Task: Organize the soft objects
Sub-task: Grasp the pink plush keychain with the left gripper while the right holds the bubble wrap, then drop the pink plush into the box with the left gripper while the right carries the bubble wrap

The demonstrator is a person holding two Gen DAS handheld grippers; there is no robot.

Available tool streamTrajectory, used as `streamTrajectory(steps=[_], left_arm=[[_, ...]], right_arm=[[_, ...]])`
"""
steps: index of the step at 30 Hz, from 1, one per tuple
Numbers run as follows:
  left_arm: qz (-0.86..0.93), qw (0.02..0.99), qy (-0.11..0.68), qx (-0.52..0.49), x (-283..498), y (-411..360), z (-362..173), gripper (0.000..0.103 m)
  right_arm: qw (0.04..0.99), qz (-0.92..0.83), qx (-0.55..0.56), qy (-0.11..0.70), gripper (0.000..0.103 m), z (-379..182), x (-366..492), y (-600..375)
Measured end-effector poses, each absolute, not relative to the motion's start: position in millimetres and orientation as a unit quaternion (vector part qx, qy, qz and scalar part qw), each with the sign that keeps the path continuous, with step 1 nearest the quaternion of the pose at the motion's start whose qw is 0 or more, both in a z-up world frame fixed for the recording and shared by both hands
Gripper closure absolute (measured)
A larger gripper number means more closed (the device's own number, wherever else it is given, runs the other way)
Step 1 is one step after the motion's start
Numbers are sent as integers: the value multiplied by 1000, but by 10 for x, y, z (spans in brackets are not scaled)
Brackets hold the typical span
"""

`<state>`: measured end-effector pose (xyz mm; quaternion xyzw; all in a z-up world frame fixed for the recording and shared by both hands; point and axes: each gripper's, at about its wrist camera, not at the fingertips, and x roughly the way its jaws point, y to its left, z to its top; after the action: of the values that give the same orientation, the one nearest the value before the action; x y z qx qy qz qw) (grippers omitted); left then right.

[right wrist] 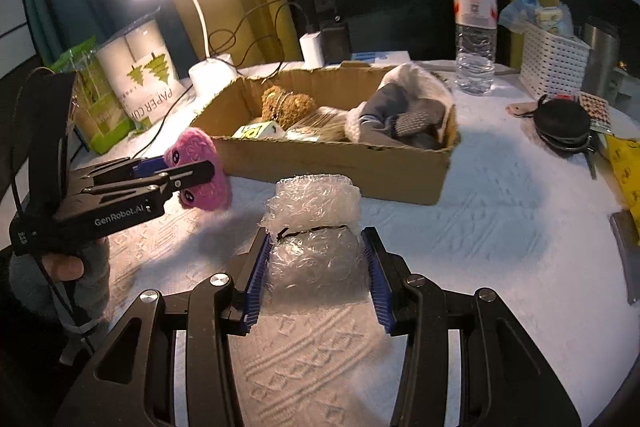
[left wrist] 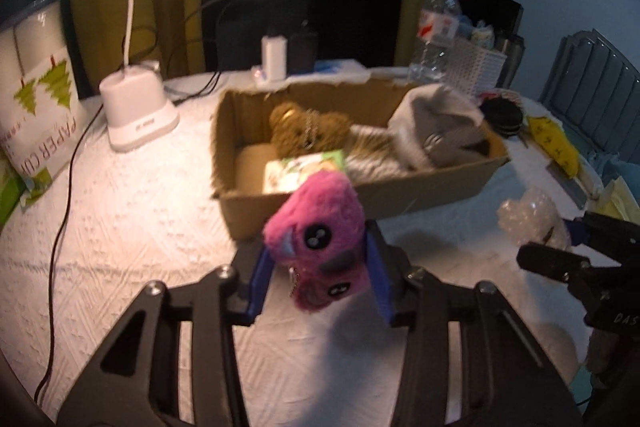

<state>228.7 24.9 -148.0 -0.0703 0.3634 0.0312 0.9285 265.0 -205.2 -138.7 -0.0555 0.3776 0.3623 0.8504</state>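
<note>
My left gripper (left wrist: 318,267) is shut on a pink plush toy (left wrist: 320,227) and holds it above the table, just in front of the cardboard box (left wrist: 360,199). The toy also shows in the right wrist view (right wrist: 202,163), held by the left gripper (right wrist: 192,171). My right gripper (right wrist: 316,267) is shut on a roll of bubble wrap (right wrist: 314,223) that rests on the white cloth, in front of the box (right wrist: 340,167). The box holds a brown plush (right wrist: 286,105), a grey and white cloth (right wrist: 404,107) and a small packet (right wrist: 256,131).
A lit desk lamp (left wrist: 138,115) stands left of the box, with a paper cup pack (right wrist: 138,79) beside it. A water bottle (right wrist: 474,23), a white basket (right wrist: 554,67) and a black pouch (right wrist: 562,123) stand to the right. A yellow bag (left wrist: 554,147) lies at the far right.
</note>
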Motion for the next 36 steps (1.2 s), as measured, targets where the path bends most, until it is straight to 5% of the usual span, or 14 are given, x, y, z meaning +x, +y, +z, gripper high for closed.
streamTrajectory(steps=[18,30,36], left_arm=[[-12,948,316,-34,2595,-497,-914,59],[-18,944,327,-46,3060,-567,-991,59],[-24,925,375,-60,3246,-497,-1198,47]], right_arm=[[880,327,-3,344,56,-1178,2827,-2863],[888,307,7,342,56,-1128,3146,-3036],[888,299,-3,349,56,-1139,3239,-2963]])
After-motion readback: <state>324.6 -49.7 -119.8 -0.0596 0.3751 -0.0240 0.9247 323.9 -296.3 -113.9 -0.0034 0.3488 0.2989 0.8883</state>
